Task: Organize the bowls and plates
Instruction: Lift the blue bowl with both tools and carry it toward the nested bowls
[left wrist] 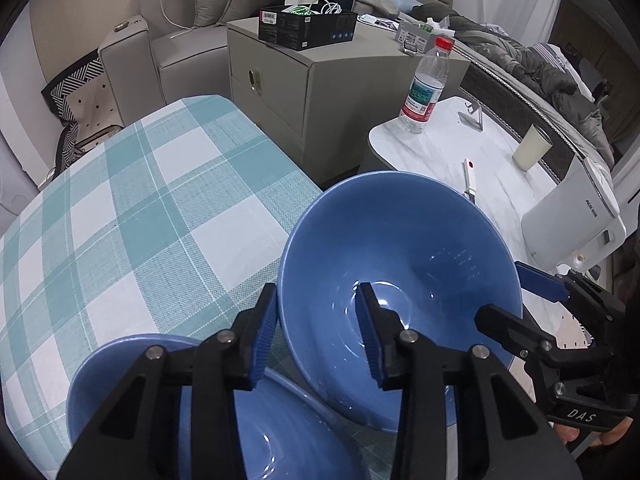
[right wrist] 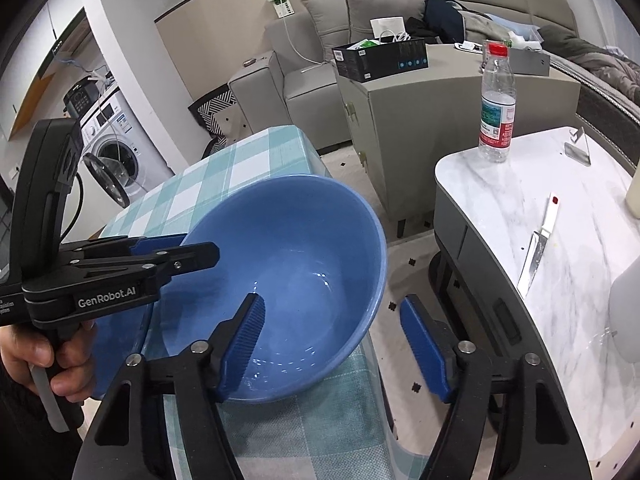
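Observation:
A blue bowl [left wrist: 400, 264] is held tilted above the checked tablecloth [left wrist: 140, 208]; it also shows in the right wrist view [right wrist: 304, 264]. My left gripper [left wrist: 318, 334] straddles the bowl's left rim, one finger outside and one inside, open wide with a gap to the wall. My right gripper [right wrist: 334, 344] straddles the bowl's right rim, one finger inside and one outside, jaws wide apart. A second blue bowl [left wrist: 224, 420] sits on the cloth below the left gripper. The left gripper [right wrist: 176, 254] shows at the bowl's left rim in the right wrist view.
A white marble side table [right wrist: 560, 280] to the right carries a water bottle [right wrist: 496, 108], a knife [right wrist: 536, 256] and a cream cup [left wrist: 530, 148]. A grey cabinet [left wrist: 320, 92] and a sofa stand behind. A white appliance [left wrist: 576, 216] stands at far right.

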A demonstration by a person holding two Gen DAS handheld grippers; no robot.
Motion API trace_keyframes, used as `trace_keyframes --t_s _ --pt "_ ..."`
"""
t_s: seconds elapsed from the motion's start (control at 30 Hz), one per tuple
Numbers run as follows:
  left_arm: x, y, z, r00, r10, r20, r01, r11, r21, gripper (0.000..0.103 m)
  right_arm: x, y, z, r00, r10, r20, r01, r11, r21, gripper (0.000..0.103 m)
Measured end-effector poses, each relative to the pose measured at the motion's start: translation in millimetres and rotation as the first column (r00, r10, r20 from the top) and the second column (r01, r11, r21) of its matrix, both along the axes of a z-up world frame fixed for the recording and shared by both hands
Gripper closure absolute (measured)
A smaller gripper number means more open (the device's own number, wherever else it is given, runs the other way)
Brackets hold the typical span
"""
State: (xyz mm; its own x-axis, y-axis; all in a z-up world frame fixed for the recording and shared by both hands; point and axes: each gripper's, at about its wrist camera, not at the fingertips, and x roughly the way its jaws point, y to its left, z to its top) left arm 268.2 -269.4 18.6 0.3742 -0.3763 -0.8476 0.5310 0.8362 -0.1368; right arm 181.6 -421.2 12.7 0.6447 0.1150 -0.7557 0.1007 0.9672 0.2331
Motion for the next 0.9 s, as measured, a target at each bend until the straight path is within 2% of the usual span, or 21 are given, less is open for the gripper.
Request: trace_keyframes --t_s 0.13,0.2,0.4,0.9 --pt "-1.8 -0.3 0.0 1.0 -0.003 0.007 0.003 1.0 0.01 0.067 1.1 1.4 -2.1 1.0 0.022 -0.01 -0.022 1.0 0.0 0.035" --pt "-2.5 0.0 0.5 1.0 -0.006 0.009 0.006 1.0 0.013 0.067 1.0 2.7 -2.9 1.0 0.026 -0.017 -0.027 1.0 -0.009 0.043" --pt "-3.9 -1.5 0.3 1.0 -0.01 0.015 0.01 1.0 0.029 0.068 -2.6 2.8 -0.1 0.999 0.03 -0.013 -0.03 0.999 -0.034 0.054" --pt "-7.3 -4.6 5.0 0.999 -0.014 0.032 0.013 0.999 0.029 0.069 -8.7 0.6 6.4 1.0 0.015 0.014 -0.014 0.999 -0.04 0.056"
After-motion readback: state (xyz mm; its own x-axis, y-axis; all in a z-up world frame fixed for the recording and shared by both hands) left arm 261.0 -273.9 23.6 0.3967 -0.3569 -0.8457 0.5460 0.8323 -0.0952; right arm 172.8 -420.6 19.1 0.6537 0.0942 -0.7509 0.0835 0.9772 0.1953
